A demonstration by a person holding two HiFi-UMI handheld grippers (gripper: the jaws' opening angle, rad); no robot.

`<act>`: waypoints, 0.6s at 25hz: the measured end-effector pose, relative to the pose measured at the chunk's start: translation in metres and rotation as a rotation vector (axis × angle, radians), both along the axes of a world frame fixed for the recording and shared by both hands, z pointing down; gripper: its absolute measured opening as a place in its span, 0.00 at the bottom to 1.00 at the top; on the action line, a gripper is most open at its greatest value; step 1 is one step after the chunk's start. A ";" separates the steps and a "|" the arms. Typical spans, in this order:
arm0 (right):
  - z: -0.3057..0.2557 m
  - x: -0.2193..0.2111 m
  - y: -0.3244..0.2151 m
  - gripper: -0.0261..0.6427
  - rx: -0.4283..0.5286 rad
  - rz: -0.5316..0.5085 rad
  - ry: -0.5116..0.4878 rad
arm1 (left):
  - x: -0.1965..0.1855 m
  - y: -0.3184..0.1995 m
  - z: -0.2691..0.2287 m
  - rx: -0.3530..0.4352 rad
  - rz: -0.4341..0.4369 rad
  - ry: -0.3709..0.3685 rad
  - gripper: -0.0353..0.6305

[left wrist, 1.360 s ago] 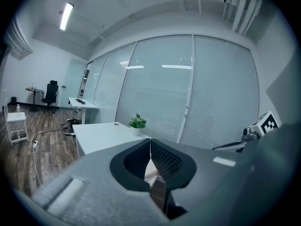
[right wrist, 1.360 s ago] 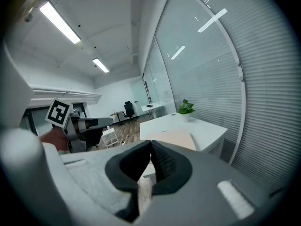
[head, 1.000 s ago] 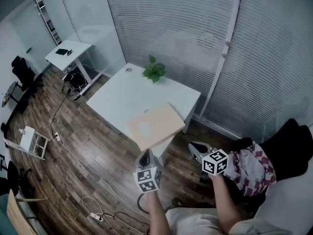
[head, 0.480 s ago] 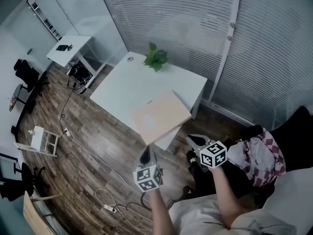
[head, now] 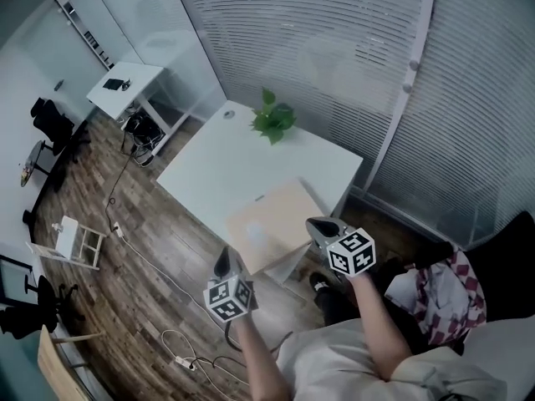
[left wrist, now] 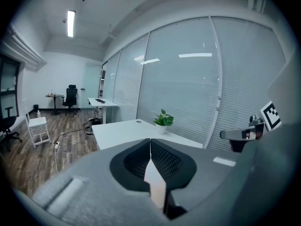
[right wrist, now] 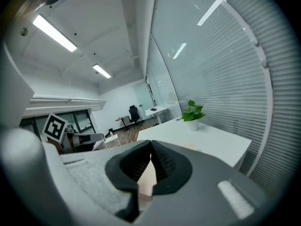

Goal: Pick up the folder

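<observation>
- Tan folder [head: 269,226] lies flat at the near corner of the white surface [head: 217,170]. Its near edge seems to jut past the rim, so a careless nudge could tip it onto the floor.
- Left gripper [head: 223,264] and right gripper [head: 318,226] both have their jaws pressed together on nothing. Arriving like that, they would shove the folder rather than pinch it.
- Gripping the two sides unevenly may twist or bend the thin cover.
- Plant [head: 274,120] stands well apart and is at little risk.
</observation>
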State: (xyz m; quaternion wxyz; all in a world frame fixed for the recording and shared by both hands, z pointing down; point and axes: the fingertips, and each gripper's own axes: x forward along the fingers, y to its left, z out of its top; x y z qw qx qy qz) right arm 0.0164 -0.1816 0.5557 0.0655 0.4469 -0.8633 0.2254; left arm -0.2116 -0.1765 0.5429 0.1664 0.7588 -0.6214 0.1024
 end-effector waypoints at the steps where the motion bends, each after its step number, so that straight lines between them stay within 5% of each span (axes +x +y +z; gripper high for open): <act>1: -0.003 0.004 -0.011 0.04 0.002 0.003 0.002 | -0.001 -0.011 -0.003 0.003 -0.008 0.004 0.07; 15: 0.019 0.020 -0.146 0.04 -0.006 -0.001 0.058 | -0.012 -0.129 0.020 -0.025 -0.053 -0.020 0.07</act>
